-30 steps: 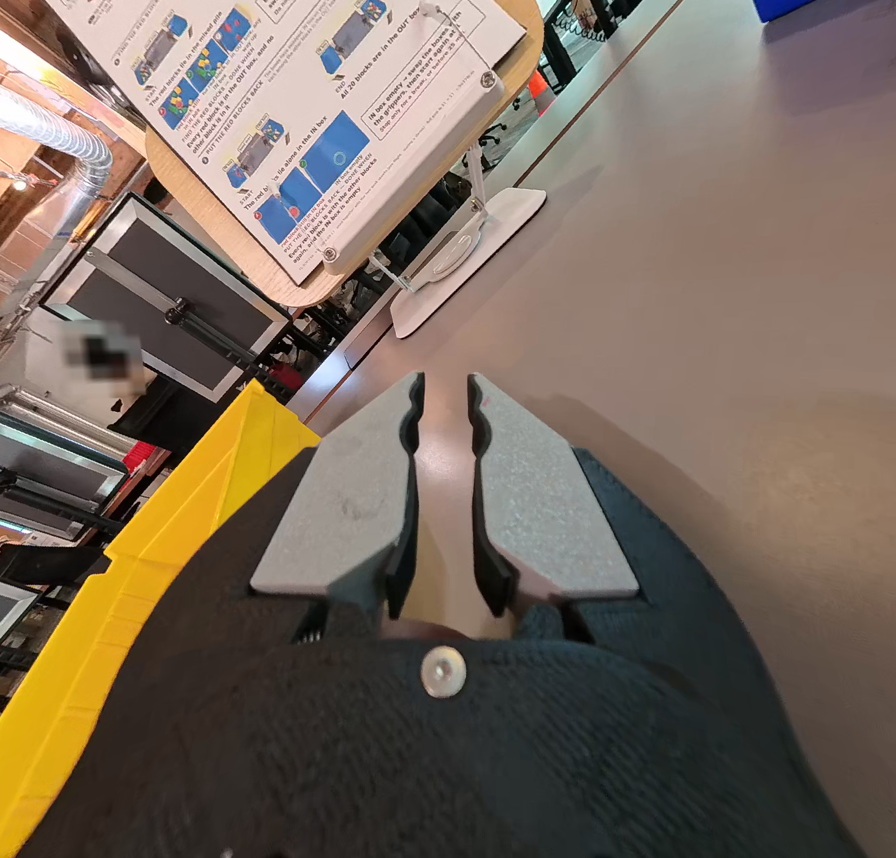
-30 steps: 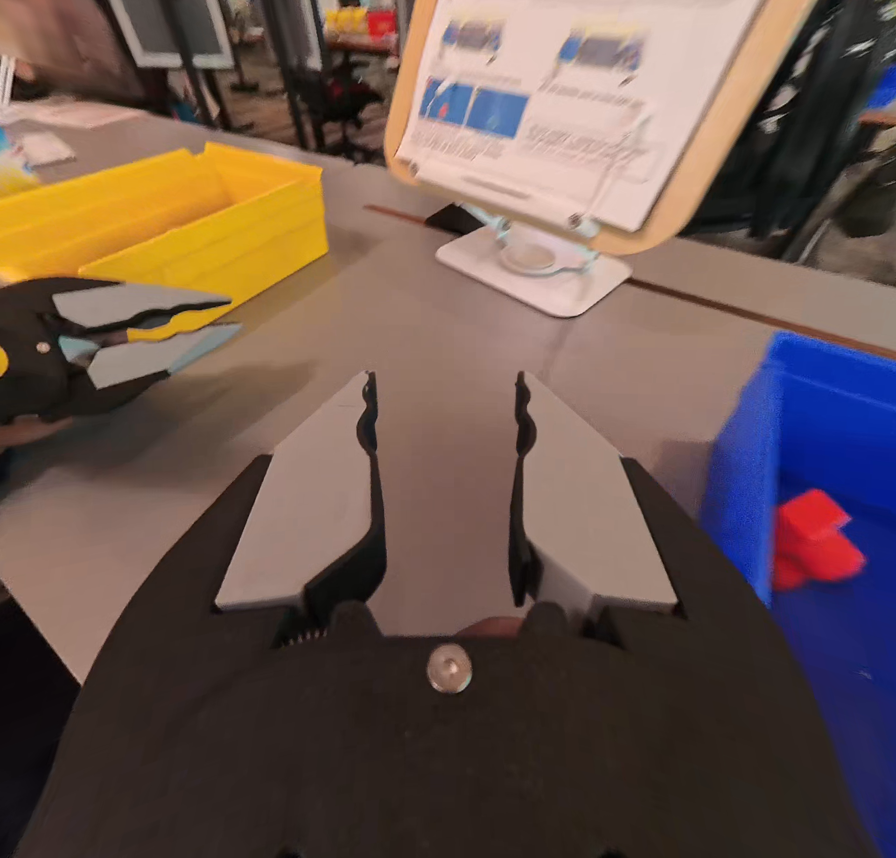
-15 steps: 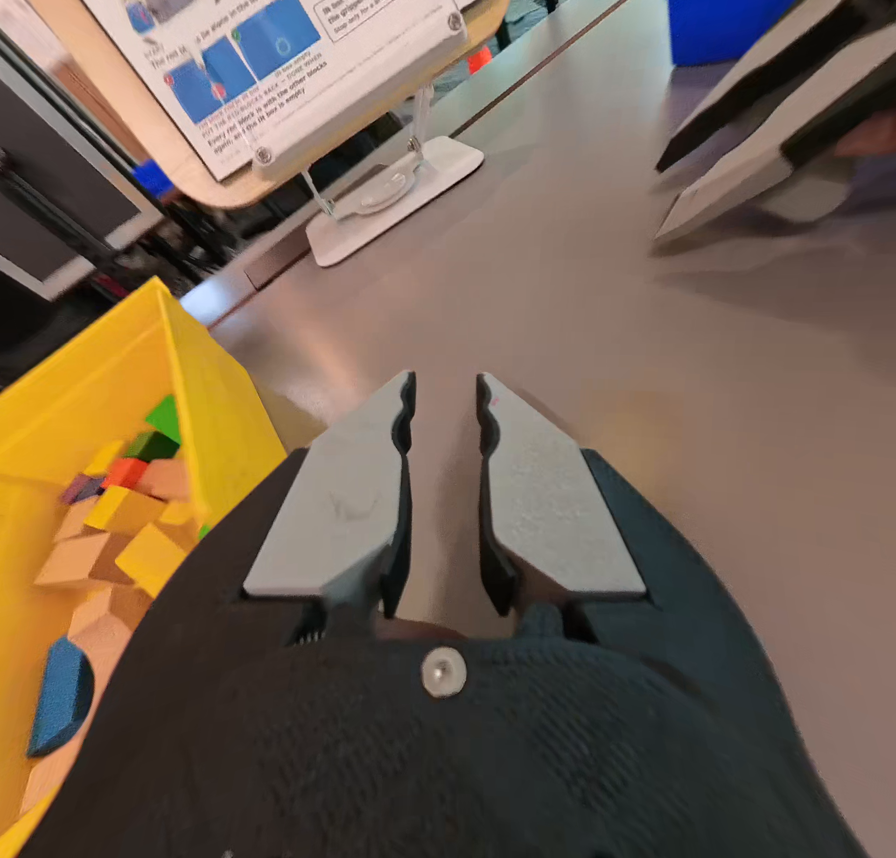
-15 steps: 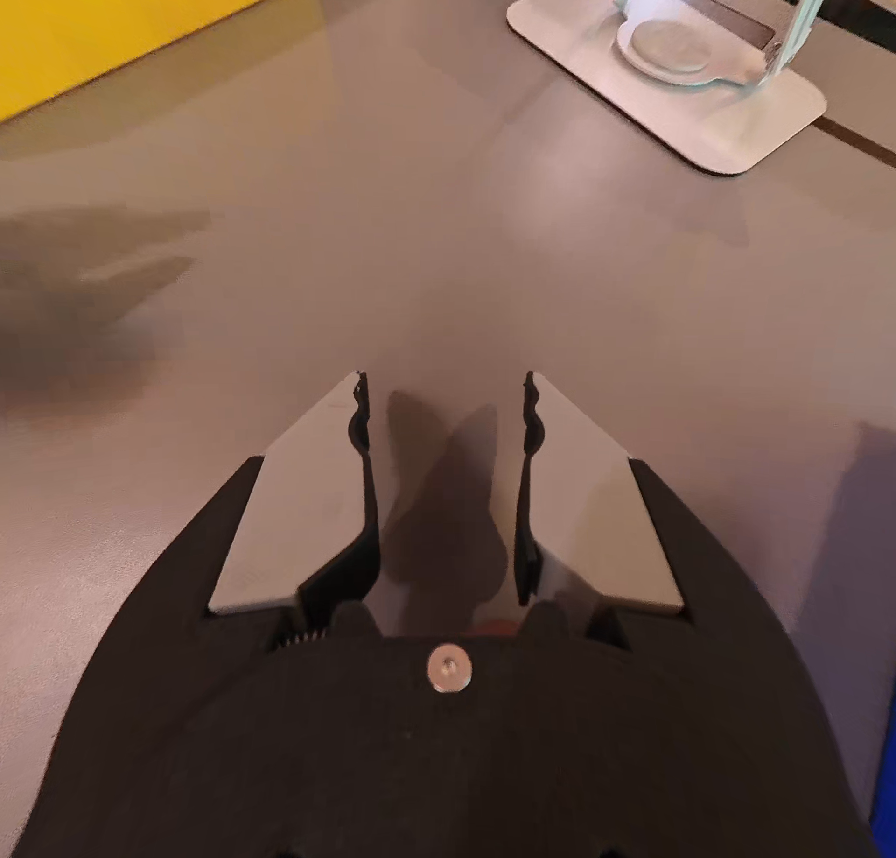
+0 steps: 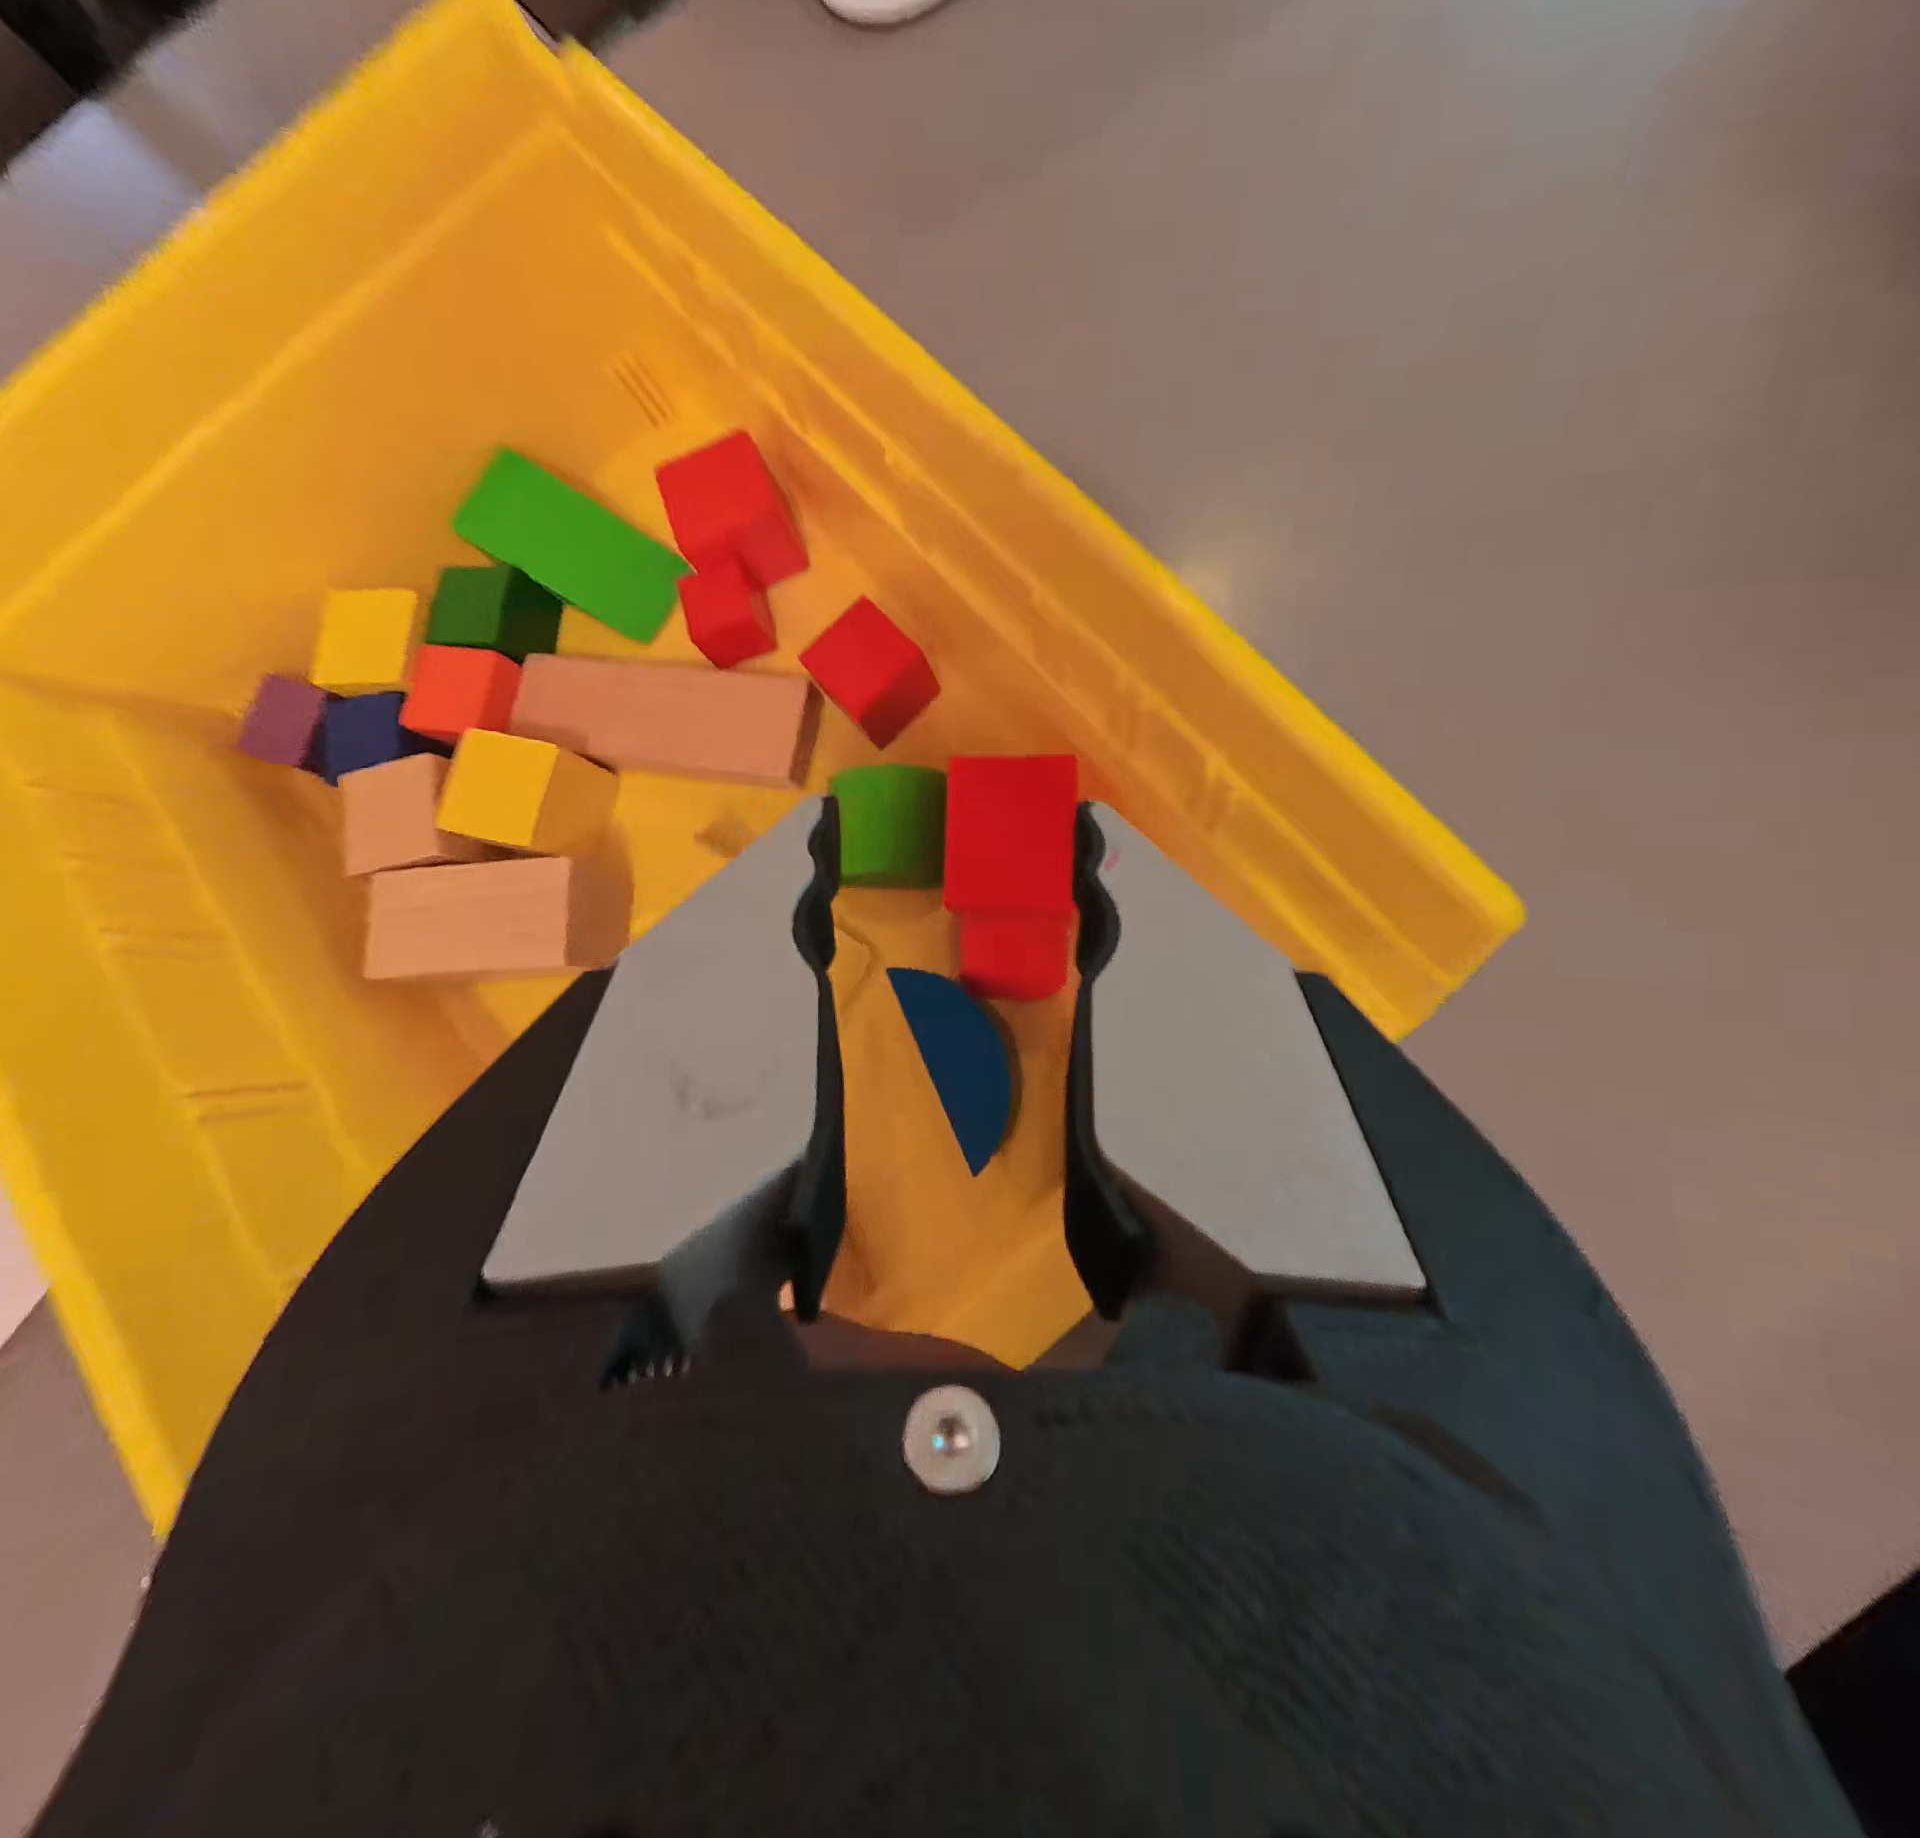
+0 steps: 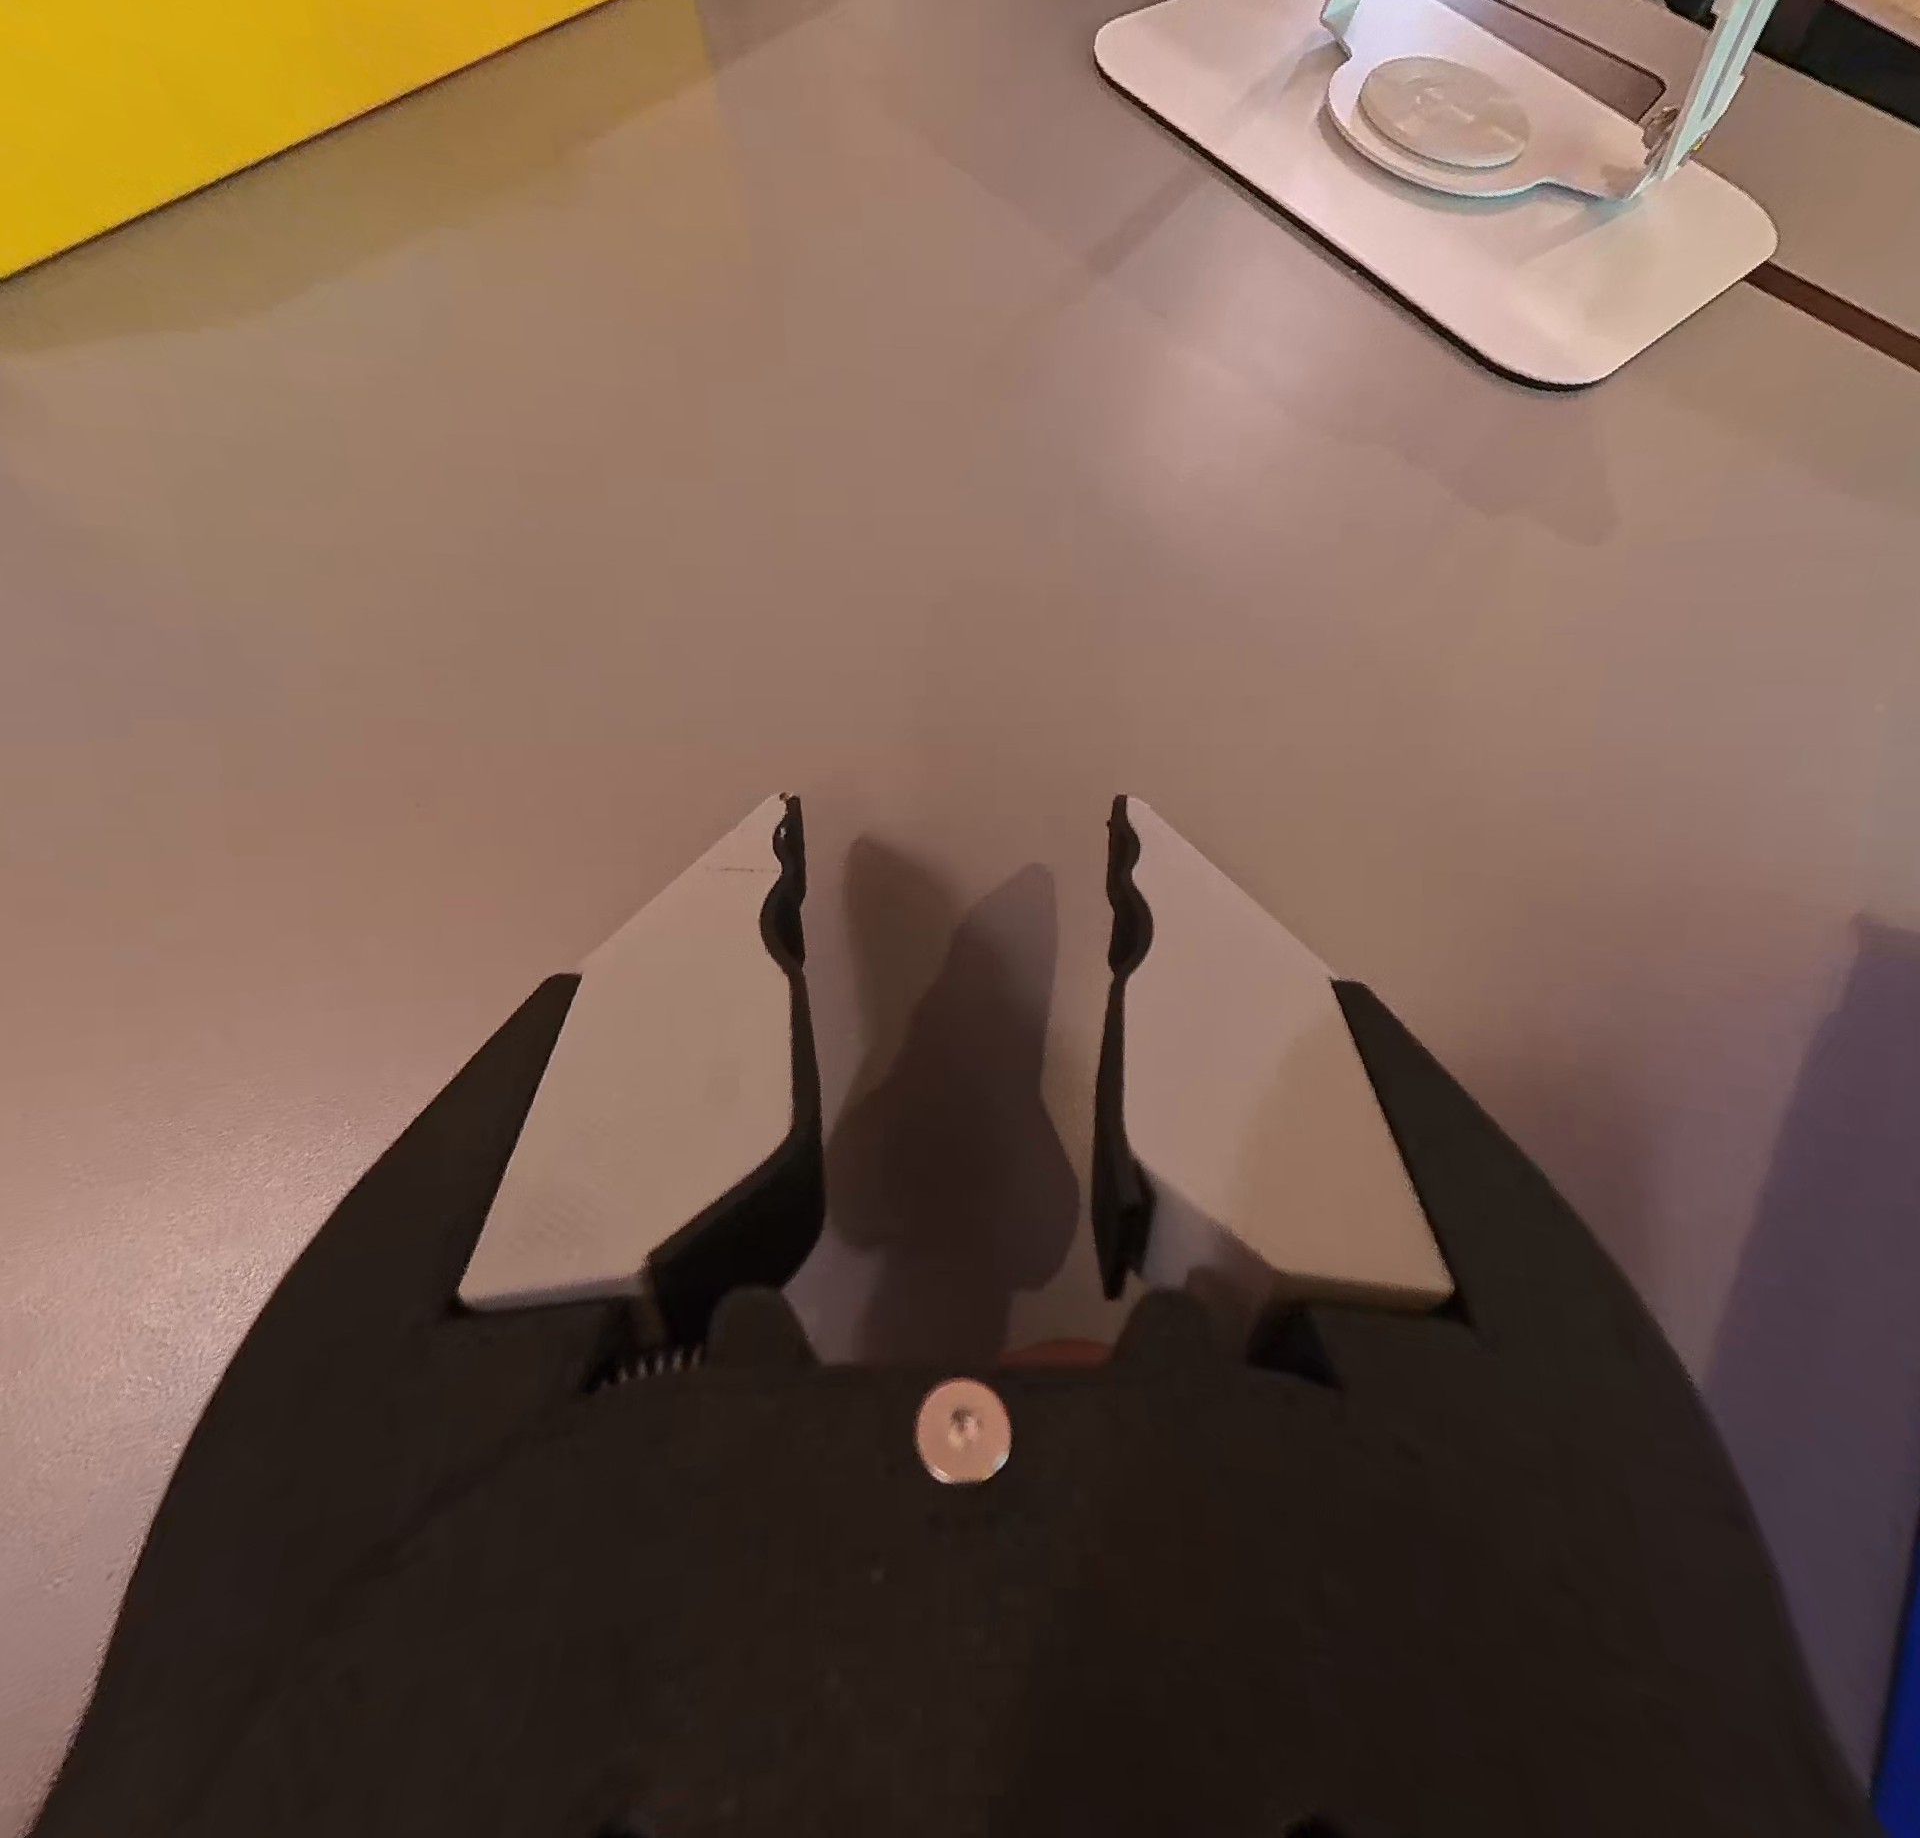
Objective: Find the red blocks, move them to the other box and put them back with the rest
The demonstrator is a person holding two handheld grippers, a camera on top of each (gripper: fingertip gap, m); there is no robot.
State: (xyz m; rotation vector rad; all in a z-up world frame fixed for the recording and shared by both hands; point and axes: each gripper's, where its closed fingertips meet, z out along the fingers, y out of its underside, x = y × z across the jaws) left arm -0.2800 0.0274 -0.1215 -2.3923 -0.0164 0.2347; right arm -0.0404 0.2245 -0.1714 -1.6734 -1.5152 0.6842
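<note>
Several red blocks (image 5: 1010, 832) lie in the yellow box (image 5: 260, 354) among other coloured blocks, toward its wall at 2 o'clock; the nearest sits between the spread, empty fingers (image 5: 1195, 1061) of the left gripper (image 5: 951, 822), beside a green cylinder (image 5: 888, 824). These blocks appear rigid, light and smooth-faced, so grip across two flat parallel faces near mid-height. The right gripper (image 6: 956, 817) hovers over the bare worktop (image 6: 935, 541), likewise spread and empty.
</note>
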